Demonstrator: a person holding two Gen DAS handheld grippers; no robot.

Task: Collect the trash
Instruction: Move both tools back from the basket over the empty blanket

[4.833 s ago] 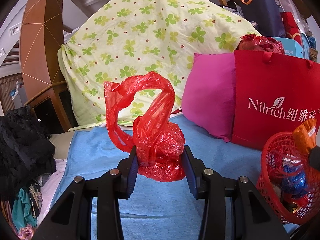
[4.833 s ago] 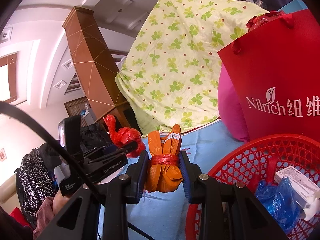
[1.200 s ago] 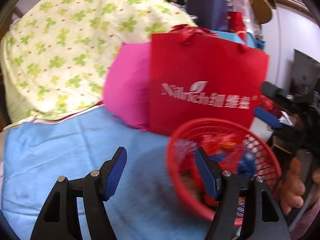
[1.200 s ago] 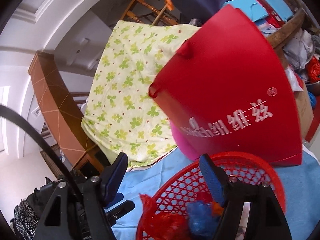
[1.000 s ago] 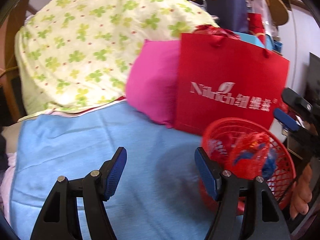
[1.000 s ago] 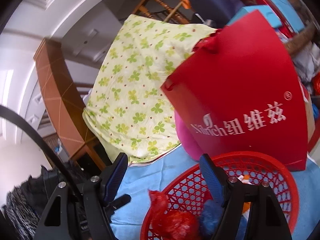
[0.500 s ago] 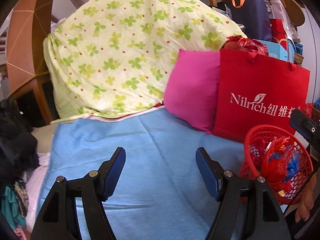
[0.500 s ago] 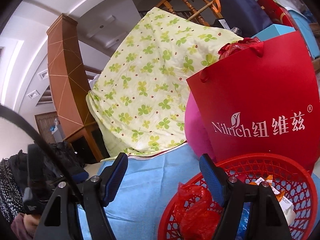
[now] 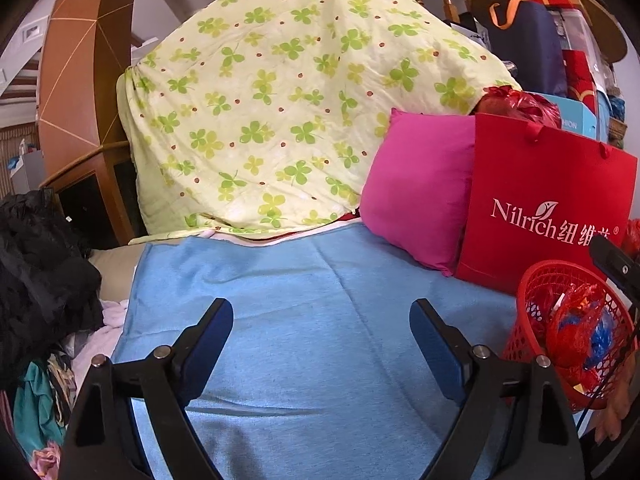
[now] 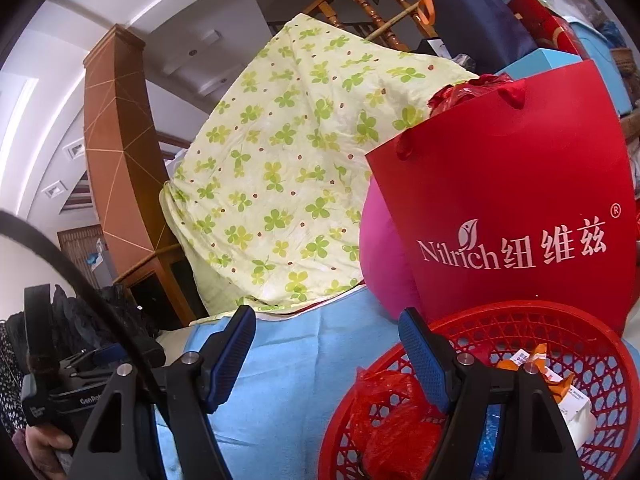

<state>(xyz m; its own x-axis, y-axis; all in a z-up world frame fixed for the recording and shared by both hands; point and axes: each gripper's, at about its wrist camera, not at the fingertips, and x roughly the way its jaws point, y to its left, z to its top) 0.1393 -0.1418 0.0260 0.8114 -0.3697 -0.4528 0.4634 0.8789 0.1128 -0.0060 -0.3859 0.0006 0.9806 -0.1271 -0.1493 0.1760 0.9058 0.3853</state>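
Red basket (image 10: 600, 344) holds the trash; both tools, left tool (image 9: 321, 334) and right tool (image 10: 327, 346), hang released and empty. Scan the blue blanket (image 9: 300, 280) before finishing.

Red basket (image 10: 592, 344): right of the right claw (image 10: 326, 354); lower rim cut by the frame edge, near wall hidden behind the right finger.
Basket contents: red plastic bag (image 10: 390, 424), blue item, white box, all partly masked by the mesh; box print too small to read.
Pink cushion (image 10: 384, 256): ahead of the claw, mostly hidden behind the red paper bag (image 10: 520, 200).
Bag lettering, left wrist view: last characters covered by a dark device.
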